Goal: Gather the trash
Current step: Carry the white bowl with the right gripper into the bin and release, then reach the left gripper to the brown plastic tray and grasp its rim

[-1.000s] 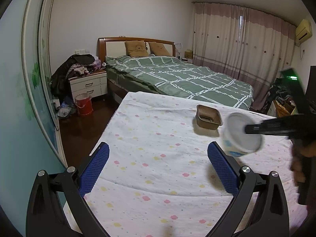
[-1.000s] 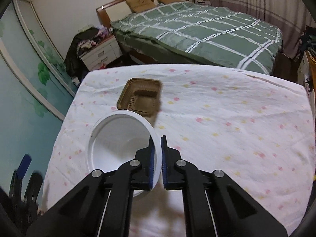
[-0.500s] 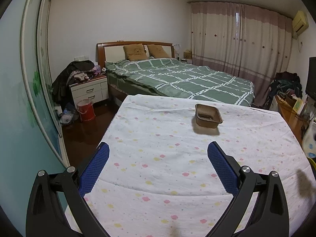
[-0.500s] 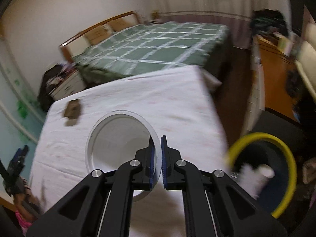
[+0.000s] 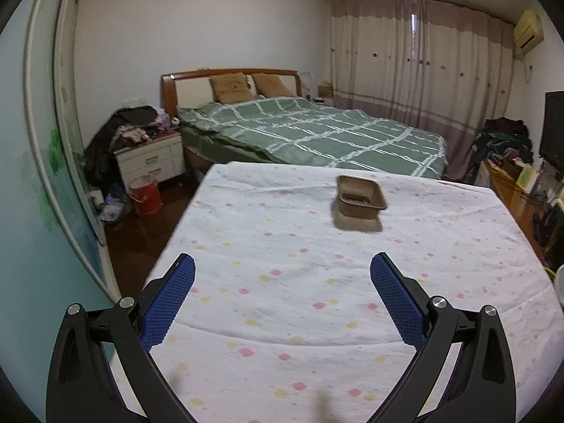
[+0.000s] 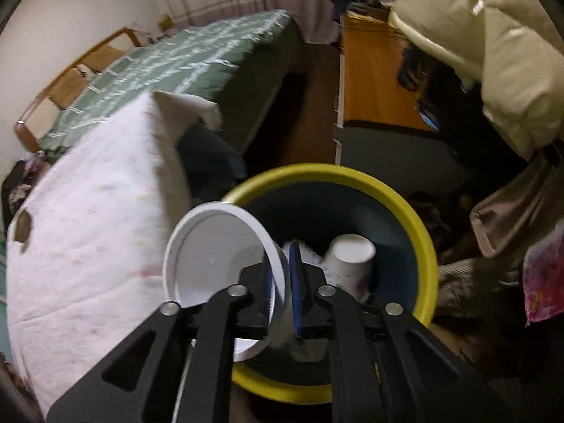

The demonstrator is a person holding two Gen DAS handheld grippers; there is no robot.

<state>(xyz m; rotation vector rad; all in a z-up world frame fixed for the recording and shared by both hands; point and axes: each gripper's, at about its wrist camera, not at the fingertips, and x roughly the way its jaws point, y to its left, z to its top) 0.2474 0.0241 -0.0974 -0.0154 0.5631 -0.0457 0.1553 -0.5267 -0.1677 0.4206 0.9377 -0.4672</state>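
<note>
My right gripper [image 6: 282,257] holds a white plastic bowl [image 6: 215,253] by its rim, tilted, above a dark bin with a yellow rim [image 6: 416,225]. Its jaws are opening, and the bowl's wall still fills the gap between the pads. A white paper cup [image 6: 349,257] and crumpled white paper lie inside the bin. A brown plastic tray [image 5: 359,199] sits far out on the flowered tablecloth [image 5: 282,303]; the right wrist view shows it small at the left edge [image 6: 22,227]. My left gripper [image 5: 282,259] hovers open over the near part of the table with nothing between its fingers.
The bin stands on the floor off the table's right edge, next to an orange wooden cabinet [image 6: 373,77] and a cream padded jacket [image 6: 493,53]. A green checked bed [image 5: 317,137] lies beyond the table. A nightstand [image 5: 151,162] and red bucket [image 5: 146,199] stand left.
My right gripper has swung with the white bowl from above the table, off its right edge, to over the bin, and its jaws have parted slightly. The left gripper has stayed put.
</note>
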